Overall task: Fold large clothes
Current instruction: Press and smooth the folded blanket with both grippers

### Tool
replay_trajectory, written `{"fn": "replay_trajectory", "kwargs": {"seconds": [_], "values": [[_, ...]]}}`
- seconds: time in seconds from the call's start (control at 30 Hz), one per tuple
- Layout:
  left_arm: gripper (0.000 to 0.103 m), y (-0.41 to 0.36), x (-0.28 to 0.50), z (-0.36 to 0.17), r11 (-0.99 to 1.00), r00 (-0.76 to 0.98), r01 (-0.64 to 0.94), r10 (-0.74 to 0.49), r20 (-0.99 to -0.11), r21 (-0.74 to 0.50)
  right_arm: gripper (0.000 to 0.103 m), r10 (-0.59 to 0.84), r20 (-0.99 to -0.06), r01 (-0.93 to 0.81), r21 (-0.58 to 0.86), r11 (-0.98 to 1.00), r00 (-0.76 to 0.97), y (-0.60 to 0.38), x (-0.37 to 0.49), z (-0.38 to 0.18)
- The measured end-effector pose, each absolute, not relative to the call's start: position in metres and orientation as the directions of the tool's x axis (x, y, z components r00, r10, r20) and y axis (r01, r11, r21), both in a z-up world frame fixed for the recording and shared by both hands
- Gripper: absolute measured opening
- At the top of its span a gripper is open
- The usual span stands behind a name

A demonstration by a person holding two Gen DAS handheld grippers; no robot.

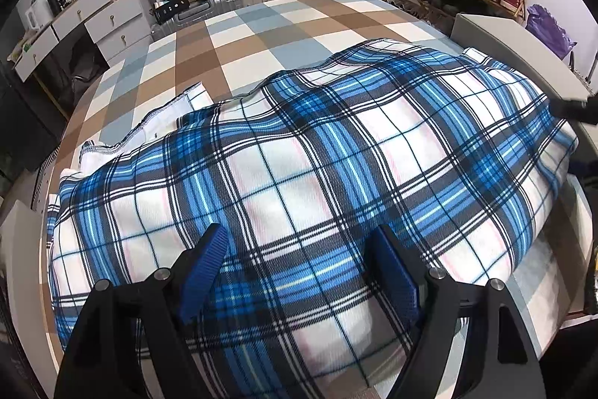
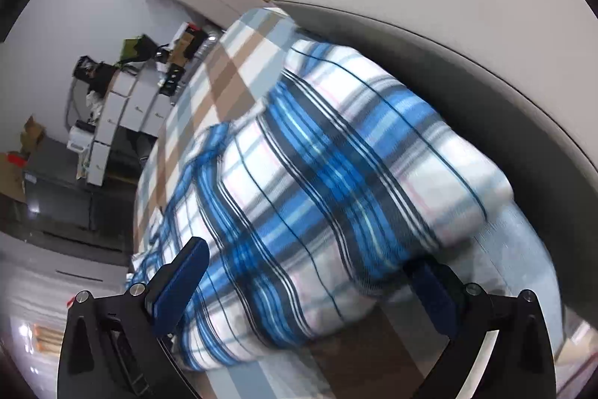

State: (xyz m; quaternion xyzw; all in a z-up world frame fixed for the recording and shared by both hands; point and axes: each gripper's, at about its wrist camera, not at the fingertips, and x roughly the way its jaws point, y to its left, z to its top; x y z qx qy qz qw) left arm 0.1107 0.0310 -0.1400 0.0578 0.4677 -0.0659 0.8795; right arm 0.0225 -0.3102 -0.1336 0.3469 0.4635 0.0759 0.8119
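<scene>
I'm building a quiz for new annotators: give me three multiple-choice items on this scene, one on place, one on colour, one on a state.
1. Where does the plaid cloth lie?
A. on the checked bed
B. on the shoe rack
C. on the floor

2. What colour are the left gripper pads?
A. red
B. blue
C. yellow

3. How do the right gripper jaws stand?
A. shut on nothing
B. shut on the cloth
C. open

Answers:
1 A, the cloth spreads over the checked bed cover.
2 B, both pads show blue ribbed faces.
3 C, the fingers stand wide apart with cloth showing between them.
</scene>
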Motion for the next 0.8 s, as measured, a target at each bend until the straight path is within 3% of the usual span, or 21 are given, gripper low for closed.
{"fn": "replay_trajectory", "kwargs": {"seconds": [0.23,0.43,0.63,0.8], "values": [[0.079,0.031,0.113,-0.142,0.984,0.548,0.177,-0.071,-0.833,0.033,0.103,0.594,-0.48,-0.083,0.729,0.679,0.645,-0.299,0.009,-0.105],[0.08,0.031,0.112,-0.142,0.984,0.547,0.177,-0.074,-0.834,0.029,0.103,0.497,-0.655,0.08,0.645,0.76,0.569,-0.291,0.016,-0.134],[0.08,0.03,0.112,-0.142,0.983,0.548,0.179,-0.074,-0.833,0.03,0.103,0.531,-0.658,0.116,0.679,0.725,0.535,-0.293,0.015,-0.14],[0.08,0.029,0.112,-0.142,0.982,0.548,0.184,-0.076,-0.833,0.031,0.103,0.615,-0.583,0.144,0.778,0.612,0.531,-0.304,0.011,-0.144]]}}
